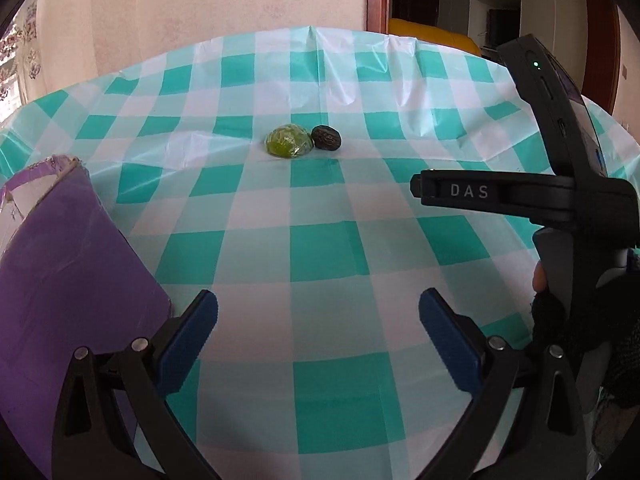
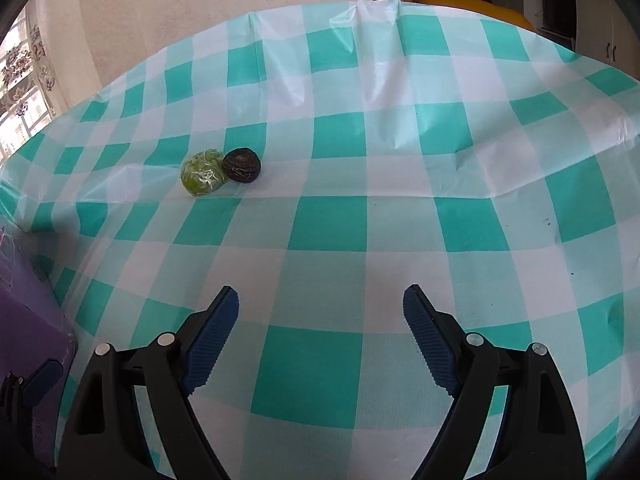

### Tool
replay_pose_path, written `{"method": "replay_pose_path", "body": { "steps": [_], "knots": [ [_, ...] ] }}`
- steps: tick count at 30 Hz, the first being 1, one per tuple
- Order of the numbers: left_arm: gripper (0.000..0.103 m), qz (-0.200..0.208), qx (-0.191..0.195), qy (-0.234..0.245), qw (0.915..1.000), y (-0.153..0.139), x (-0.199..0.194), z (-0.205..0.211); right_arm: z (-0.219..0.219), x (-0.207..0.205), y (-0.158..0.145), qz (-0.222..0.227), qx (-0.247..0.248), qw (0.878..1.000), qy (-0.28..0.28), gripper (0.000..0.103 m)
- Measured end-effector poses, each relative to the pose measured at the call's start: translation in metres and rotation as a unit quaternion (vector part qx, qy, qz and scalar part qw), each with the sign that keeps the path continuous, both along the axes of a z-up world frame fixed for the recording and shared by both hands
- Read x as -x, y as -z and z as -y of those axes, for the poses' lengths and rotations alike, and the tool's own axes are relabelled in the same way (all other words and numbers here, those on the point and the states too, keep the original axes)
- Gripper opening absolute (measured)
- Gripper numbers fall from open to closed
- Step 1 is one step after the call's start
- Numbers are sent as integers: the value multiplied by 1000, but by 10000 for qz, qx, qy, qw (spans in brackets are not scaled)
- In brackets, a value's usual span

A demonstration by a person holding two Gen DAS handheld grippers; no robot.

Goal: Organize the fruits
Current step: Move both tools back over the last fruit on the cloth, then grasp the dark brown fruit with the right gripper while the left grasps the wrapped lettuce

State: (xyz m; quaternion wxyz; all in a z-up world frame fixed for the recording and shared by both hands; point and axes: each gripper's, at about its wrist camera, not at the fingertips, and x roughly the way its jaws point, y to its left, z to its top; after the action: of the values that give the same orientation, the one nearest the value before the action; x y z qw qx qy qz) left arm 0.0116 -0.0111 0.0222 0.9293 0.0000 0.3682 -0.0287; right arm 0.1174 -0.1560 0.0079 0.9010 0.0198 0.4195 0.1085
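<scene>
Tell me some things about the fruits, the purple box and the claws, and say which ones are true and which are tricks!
1. The green fruit and the dark brown fruit sit right next to each other on the checkered cloth. True.
2. The left claw is holding the green fruit. False: it is open with nothing between its fingers, and both fruits lie farther off on the cloth.
3. The purple box is beside the left claw. True.
4. The right claw is shut tight. False: its fingers stand wide apart and empty.
5. The fruits are already inside the purple box. False: both are out on the cloth.
</scene>
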Motion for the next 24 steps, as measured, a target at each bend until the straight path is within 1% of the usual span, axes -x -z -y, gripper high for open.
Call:
{"method": "replay_pose_path", "body": {
  "steps": [2,4,8,10,13,17,19,24],
  "knots": [
    [101,-69,176,12,9998,2,-1,-5,-11,-18,3,-45,98,9996,-249,82],
    [101,-180,341,108,9992,5,-1,-8,-19,-35,5,-63,86,9987,-491,82],
    [101,-178,623,89,9979,5,-1,-16,-32,-71,7,-140,60,9967,-803,80],
    [101,-227,728,74,9971,6,-1,-20,-41,-87,8,-159,133,9949,-983,78],
    [101,-306,786,77,9964,8,-2,-21,-55,-103,10,-145,233,9906,-1341,70],
    [101,-218,787,110,9966,7,1,-21,-68,-121,10,-132,236,9850,-1702,66],
    [101,-219,799,106,9965,7,1,-21,-71,-130,11,-174,192,9831,-1814,60],
    [101,-263,817,39,9963,8,-2,-23,-79,-142,11,-198,61,9797,-1992,56]
  ]
}}
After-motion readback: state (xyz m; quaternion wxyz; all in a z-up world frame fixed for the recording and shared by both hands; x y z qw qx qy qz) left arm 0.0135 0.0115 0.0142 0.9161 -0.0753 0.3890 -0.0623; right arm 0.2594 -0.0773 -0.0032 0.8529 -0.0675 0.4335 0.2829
